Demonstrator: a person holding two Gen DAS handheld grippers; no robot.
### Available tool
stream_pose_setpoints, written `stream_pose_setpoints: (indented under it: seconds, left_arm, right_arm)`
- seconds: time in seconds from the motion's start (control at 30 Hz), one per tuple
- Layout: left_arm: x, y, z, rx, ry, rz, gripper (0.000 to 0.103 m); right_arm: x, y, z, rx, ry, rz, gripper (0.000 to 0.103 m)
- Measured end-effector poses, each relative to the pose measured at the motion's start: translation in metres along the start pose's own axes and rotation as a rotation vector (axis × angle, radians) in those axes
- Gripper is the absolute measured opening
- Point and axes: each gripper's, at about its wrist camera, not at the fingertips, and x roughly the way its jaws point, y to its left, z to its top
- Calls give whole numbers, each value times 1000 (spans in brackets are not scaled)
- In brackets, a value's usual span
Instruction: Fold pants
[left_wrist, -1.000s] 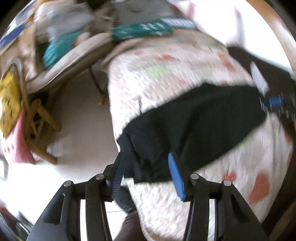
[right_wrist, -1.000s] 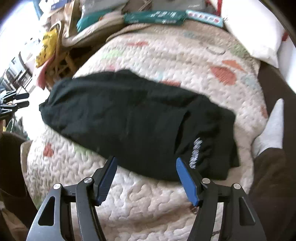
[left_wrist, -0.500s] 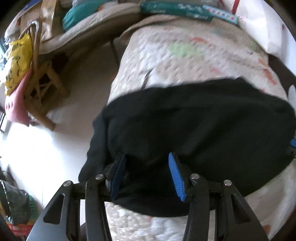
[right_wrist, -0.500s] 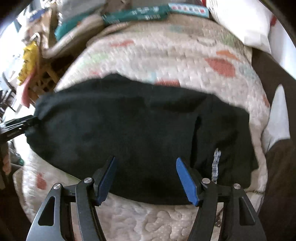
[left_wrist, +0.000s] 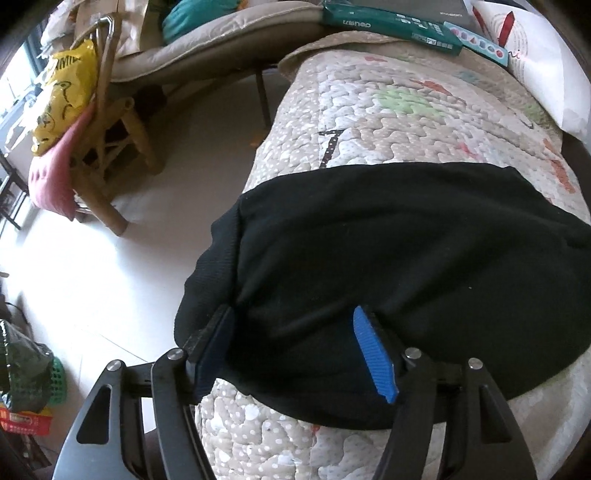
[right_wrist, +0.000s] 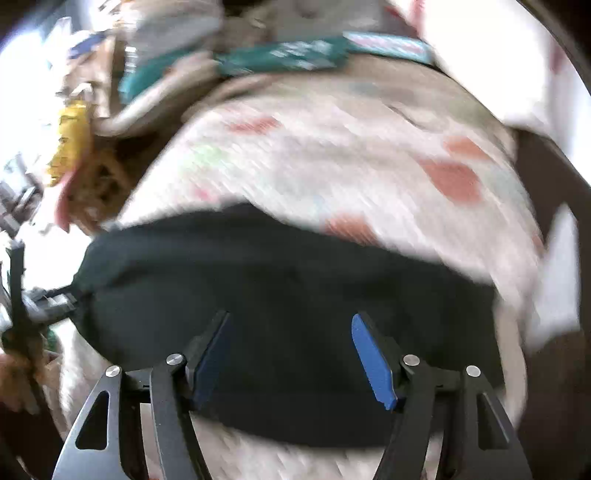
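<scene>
Black pants (left_wrist: 406, 258) lie across a quilted bedspread (left_wrist: 406, 122), one end hanging over the bed's left edge. My left gripper (left_wrist: 293, 347) is open with its blue-padded fingers (left_wrist: 373, 354) straddling the near edge of the pants at that end. In the blurred right wrist view the pants (right_wrist: 288, 280) stretch across the bed, and my right gripper (right_wrist: 291, 354) is open, its fingers over the near edge of the fabric. The left gripper (right_wrist: 48, 299) shows at the pants' left end there.
A wooden chair (left_wrist: 107, 155) with a yellow bag (left_wrist: 62, 99) and pink cushion stands on the pale floor left of the bed. Green boxes (left_wrist: 388, 22) and a white pillow (left_wrist: 546, 74) lie at the bed's far end. A cushioned lounger (left_wrist: 207, 48) stands behind.
Both grippers have moved forward and down onto the near edge of the pants. Both stay open. The right wrist view is now blurred by motion.
</scene>
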Motion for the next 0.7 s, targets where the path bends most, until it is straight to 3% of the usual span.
stream_pose_setpoints:
  seconds: [0.07,0.13,0.27,0.37,0.5,0.53,0.7]
  left_arm:
    - [-1,0,0,-3,1,9,67]
    - [-1,1,0,-12,4,6,67]
    - [1,3,2,-31,14,-3,67]
    - [2,3,4,-46,22,-4,68]
    - [3,2,5,-62,26,1,68]
    - [3,2,5,-64,25,2,68]
    - [2,-1,2,-54,12,22,68]
  right_arm:
    - [22,7,33,-10,-10,69,65]
    - [55,6,63,34,18,116,52]
    - [103,7,94,115,76,207,52]
    - [127,19,92,81,161,183,52]
    - [131,36,83,-43,174,74,14]
    - [129,34,83,-35,159,80,9]
    - [132,26,99,-8,123,53,3]
